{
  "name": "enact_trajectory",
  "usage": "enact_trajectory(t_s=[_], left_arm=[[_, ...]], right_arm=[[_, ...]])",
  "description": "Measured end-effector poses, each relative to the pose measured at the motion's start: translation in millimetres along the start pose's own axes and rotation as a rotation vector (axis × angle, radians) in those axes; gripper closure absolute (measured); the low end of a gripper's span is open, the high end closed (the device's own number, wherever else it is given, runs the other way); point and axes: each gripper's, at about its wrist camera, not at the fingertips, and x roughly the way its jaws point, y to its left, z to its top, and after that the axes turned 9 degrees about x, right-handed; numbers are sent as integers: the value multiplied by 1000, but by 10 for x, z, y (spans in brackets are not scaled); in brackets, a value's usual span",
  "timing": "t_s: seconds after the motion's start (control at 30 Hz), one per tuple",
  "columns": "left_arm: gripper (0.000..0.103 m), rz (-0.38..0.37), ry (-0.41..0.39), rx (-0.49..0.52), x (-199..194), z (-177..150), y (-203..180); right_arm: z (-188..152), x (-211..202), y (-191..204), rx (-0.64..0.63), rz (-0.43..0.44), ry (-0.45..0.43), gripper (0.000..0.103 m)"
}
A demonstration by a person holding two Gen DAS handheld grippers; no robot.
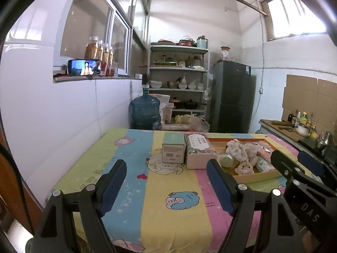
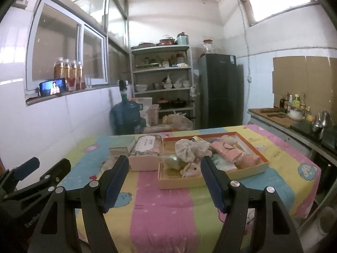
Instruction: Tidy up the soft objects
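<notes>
A shallow cardboard tray (image 2: pixel 210 183) with an orange rim lies on the cartoon-striped tablecloth (image 2: pixel 164 210). Inside it are a crumpled lacy cloth (image 2: pixel 186 148), a small plush bear (image 2: pixel 192 169), a pink pouch (image 2: pixel 226 151) and other soft items. The same tray (image 1: pixel 256 177) appears at the right of the left wrist view, with its bear (image 1: pixel 244 167). My left gripper (image 1: pixel 167 164) hangs open and empty over the cloth, short of the boxes. My right gripper (image 2: pixel 164 161) is open and empty just before the tray's near edge. The right gripper (image 1: pixel 294 158) also shows in the left view.
A floral pink box (image 1: pixel 199 152) and a green-topped carton (image 1: pixel 173 149) stand left of the tray. A tiled wall with a window sill and phone (image 1: pixel 84 67) runs along the left. Beyond the table are a water jug (image 1: pixel 145 113), shelves (image 1: pixel 178 80), a dark fridge (image 1: pixel 231 97) and a counter (image 2: pixel 290 122).
</notes>
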Motion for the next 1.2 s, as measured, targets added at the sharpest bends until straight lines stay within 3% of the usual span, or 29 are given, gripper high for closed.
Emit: enact_trajectory(t_s=[1.2], left_arm=[[25,-10,-30,-7,-176,-16,26]], right_arm=[[-19,-126,30,-4,17,-9,30]])
